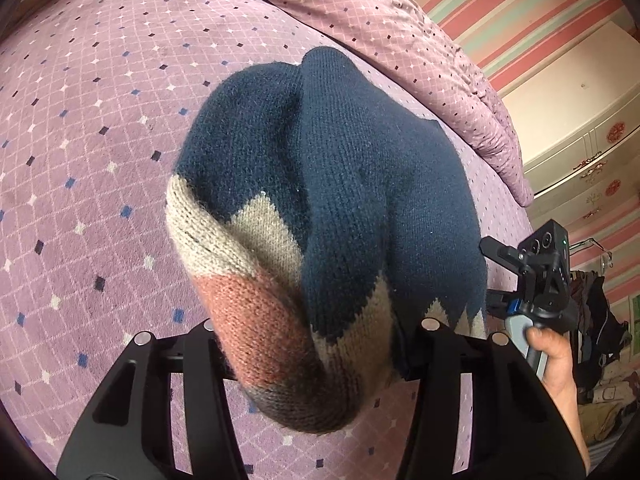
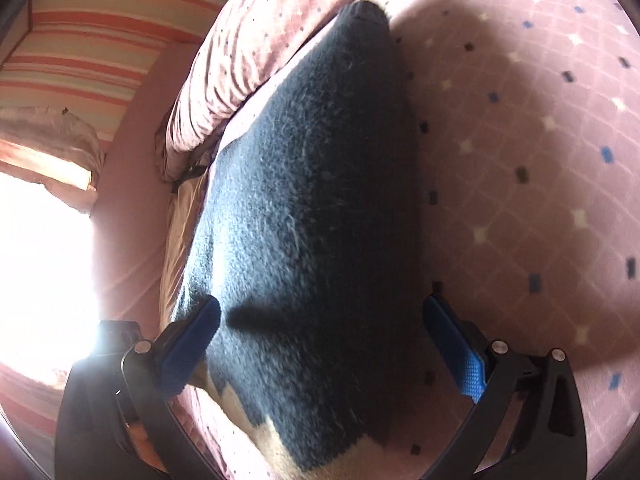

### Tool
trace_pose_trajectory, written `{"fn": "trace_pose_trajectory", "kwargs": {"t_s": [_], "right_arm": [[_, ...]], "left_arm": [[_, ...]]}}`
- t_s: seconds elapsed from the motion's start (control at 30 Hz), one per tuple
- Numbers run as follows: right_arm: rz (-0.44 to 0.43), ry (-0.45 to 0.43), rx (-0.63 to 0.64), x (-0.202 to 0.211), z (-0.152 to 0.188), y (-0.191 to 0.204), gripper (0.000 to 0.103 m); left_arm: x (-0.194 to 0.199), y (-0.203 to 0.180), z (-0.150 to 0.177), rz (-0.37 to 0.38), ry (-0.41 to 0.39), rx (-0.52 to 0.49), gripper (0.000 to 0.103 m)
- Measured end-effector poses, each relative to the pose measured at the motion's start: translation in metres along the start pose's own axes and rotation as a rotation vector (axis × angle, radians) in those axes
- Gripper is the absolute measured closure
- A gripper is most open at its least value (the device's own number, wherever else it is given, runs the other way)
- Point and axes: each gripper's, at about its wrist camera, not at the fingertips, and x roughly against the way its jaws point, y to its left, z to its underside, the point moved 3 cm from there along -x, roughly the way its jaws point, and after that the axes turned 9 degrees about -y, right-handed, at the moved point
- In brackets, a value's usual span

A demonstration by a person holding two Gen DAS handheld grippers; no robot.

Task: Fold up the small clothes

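Note:
A small knit sweater (image 1: 340, 168), navy with beige zigzags and a rust-pink band, lies bunched on the purple bedspread (image 1: 100, 140). Its striped end fills the space between the black fingers of my left gripper (image 1: 320, 326), which is shut on the sweater; the knit hides the pads. In the right wrist view the navy part of the sweater (image 2: 312, 184) stretches away from my right gripper (image 2: 320, 316). That gripper hovers over the sweater, open, with its blue pads (image 2: 196, 332) wide apart and clear of the cloth. A hand (image 1: 556, 356) holds the right gripper at the sweater's right edge.
A pink dotted quilt (image 1: 380, 20) is heaped along the far side of the bed, right behind the sweater (image 2: 224, 72). A cream wardrobe (image 1: 580, 120) and hanging dark clothes (image 1: 600, 320) stand beyond the bed's right edge. A bright window (image 2: 40, 260) glares at left.

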Motion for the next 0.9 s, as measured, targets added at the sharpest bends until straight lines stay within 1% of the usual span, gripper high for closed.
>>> {"fn": "trace_pose_trajectory", "kwargs": {"t_s": [0.03,0.07,0.1,0.13,0.17,0.2,0.27,0.33,0.5,0.6,0.7,0.77,0.9], "right_arm": [[-0.013,0.026,-0.009,-0.005,0.000,0.001,0.001],[-0.007,0.039,-0.005,-0.007,0.000,0.002,0.002],[0.001,0.044,0.004,-0.011,-0.001,0.004,0.003],[0.006,0.043,0.010,-0.014,-0.002,0.006,0.007],[0.013,0.038,0.014,-0.017,-0.006,0.007,0.013],[0.018,0.029,0.023,-0.015,-0.006,0.008,0.017],[0.031,0.002,0.107,-0.012,-0.005,0.018,0.036],[0.032,-0.015,0.161,-0.006,-0.004,0.027,0.042],[0.037,-0.070,0.235,0.008,-0.001,0.050,0.047],[0.031,-0.115,0.280,0.021,-0.003,0.066,0.048],[0.020,-0.145,0.316,0.039,-0.008,0.078,0.048],[0.017,-0.165,0.345,0.059,-0.011,0.086,0.049],[0.013,-0.207,0.392,0.108,-0.012,0.095,0.049]], "left_arm": [[0.000,0.000,0.000,0.000,0.000,-0.002,0.052],[-0.001,-0.001,0.000,0.000,0.001,-0.005,0.052],[-0.001,0.000,0.000,0.001,0.002,-0.005,0.052],[-0.001,0.000,-0.001,0.001,0.002,-0.004,0.052],[-0.001,0.000,-0.001,0.003,0.002,-0.004,0.052],[-0.001,-0.001,-0.002,0.004,0.001,-0.004,0.052],[-0.001,-0.003,-0.002,0.003,-0.001,-0.018,0.052],[0.000,-0.006,-0.002,0.006,-0.009,-0.027,0.051],[0.009,-0.013,-0.007,0.024,-0.043,-0.043,0.052],[0.020,-0.026,-0.011,0.053,-0.071,-0.081,0.052],[0.029,-0.041,-0.013,0.081,-0.080,-0.107,0.052],[0.033,-0.052,-0.013,0.102,-0.083,-0.117,0.052],[0.043,-0.088,-0.003,0.159,-0.090,-0.153,0.052]]}}
